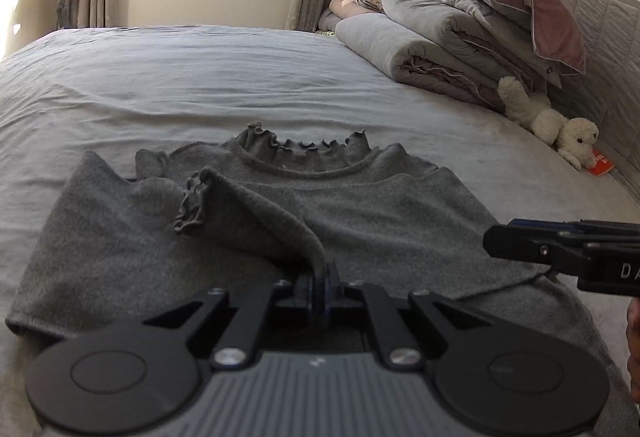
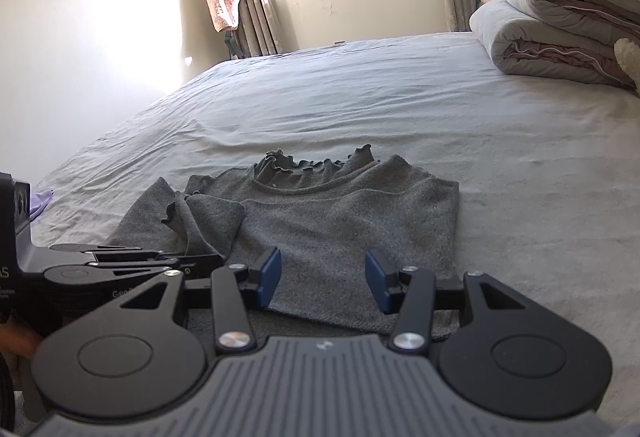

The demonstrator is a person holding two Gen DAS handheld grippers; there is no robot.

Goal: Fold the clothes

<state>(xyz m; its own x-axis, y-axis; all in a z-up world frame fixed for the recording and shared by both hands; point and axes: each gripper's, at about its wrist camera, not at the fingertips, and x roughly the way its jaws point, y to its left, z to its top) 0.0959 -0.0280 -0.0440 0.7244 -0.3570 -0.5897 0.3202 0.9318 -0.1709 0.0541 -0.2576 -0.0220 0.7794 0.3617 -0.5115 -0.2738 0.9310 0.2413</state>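
A grey top (image 1: 360,205) lies flat on the bed (image 1: 200,77), centre of frame; the left tongs (image 1: 320,277) pinch its folded-over sleeve (image 1: 256,213) — jaws nearly together; the right tongs (image 2: 322,277) hang half-wide over the hem, gripping nothing.

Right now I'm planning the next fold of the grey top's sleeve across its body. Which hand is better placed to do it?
Left. Its tongs are already shut on the sleeve, lifted over the top. The right tongs stand open and empty above the hem.
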